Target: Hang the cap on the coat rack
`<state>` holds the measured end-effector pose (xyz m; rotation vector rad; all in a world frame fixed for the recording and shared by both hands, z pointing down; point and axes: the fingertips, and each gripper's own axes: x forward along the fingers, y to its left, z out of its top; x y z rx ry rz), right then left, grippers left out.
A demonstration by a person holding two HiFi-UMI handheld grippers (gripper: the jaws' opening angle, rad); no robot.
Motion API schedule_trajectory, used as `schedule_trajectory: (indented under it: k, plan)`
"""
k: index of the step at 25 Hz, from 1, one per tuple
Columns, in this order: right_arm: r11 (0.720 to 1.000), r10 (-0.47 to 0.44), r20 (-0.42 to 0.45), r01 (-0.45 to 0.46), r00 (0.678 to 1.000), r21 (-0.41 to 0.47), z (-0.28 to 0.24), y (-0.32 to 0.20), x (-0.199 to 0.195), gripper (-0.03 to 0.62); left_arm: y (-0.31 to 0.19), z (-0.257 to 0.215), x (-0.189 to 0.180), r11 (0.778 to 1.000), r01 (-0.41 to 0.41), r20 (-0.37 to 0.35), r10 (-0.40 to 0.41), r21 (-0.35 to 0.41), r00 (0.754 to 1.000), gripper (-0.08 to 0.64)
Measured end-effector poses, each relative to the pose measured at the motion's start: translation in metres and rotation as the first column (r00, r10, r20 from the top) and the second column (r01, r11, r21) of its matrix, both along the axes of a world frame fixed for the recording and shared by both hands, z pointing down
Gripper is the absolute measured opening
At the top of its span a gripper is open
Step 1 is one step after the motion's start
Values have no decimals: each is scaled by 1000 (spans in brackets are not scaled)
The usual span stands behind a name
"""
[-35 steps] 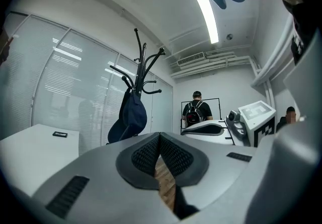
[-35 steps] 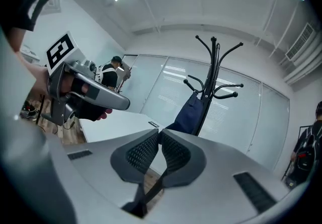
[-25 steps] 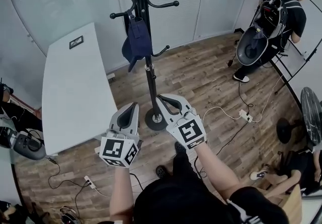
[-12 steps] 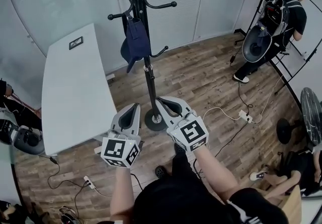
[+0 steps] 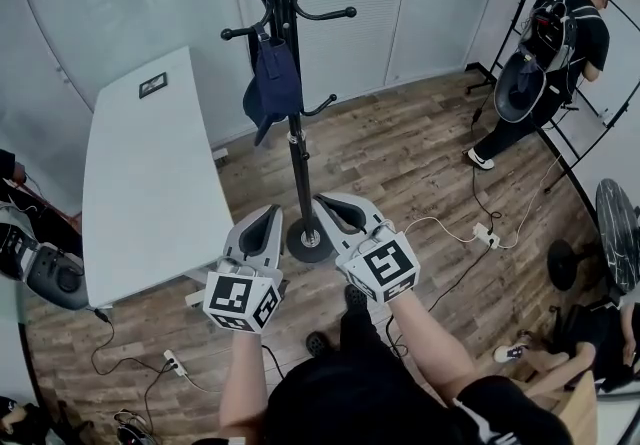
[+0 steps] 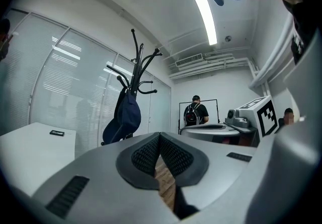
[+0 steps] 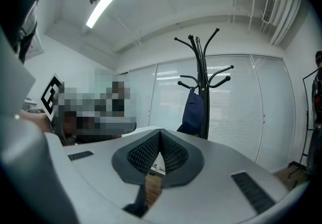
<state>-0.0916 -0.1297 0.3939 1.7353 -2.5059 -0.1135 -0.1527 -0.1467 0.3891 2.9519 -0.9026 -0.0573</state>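
Hanging from a lower hook of the coat rack [image 5: 296, 163], the navy cap [image 5: 272, 88] is lying close against the pole, on the side facing the white bench [image 5: 140, 183], with its peak apparently lowest. It is touching nothing but the rack.

Left tongs [image 5: 265, 218]: the jaws are pressing together with nothing between them. In the left gripper view the ribbed pads [image 6: 146, 155] are meeting at the tip, with only floor showing below. Right tongs [image 5: 330, 205]: likewise closed and empty, with the pads [image 7: 143, 152] meeting. Both are pointing level toward the rack, side by side above the wooden floor [image 5: 400, 153]. In the head view they are appearing near the rack's round base [image 5: 308, 238], well apart from the cap higher up.

Assessment: the hanging step is looking complete, and the work is standing at its finishing stage. The next move is calling, in my judgement, for nothing beyond keeping both tongs clear of the pole, so that the rack is not being jolted and the cap is not being shaken off its hook.

Another person [image 5: 555, 43] is standing at the far side of the room, well apart from the rack
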Motion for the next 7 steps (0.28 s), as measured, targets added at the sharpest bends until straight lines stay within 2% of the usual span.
schedule_trajectory:
  k: [7]
  plan:
    - [1000,-16,2,16,1000,-9,-2,3,-3,29,2,-3,-1,1000,-4,-6,4,1,1000,15]
